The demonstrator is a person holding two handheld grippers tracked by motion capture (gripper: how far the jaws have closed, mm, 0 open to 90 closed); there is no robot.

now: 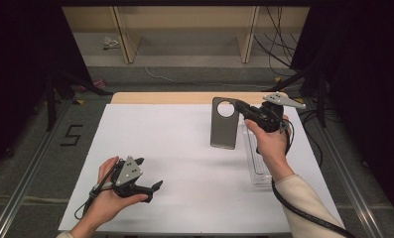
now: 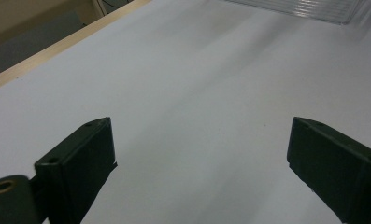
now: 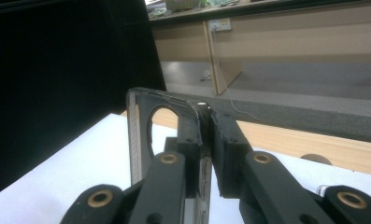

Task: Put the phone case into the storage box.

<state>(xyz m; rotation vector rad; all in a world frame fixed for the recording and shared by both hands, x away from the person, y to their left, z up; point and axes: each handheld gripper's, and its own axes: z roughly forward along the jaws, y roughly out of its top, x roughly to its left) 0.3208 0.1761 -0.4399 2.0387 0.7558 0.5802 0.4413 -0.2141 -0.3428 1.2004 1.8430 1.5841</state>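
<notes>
Even overhead light falls on the white desk (image 1: 184,148), leaving soft shadows under the hands and dark black surrounds at both sides, while the gripper views are slightly blurred, their near black jaws out of focus.

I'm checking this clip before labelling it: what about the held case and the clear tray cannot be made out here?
- Clear tray, high view: the right hand covers much of it, so any contents stay unseen.
- Grey case, right gripper view: its lower part is hidden behind the right gripper.
- Clear tray, left gripper view: cut off by the top edge, blurred.
</notes>
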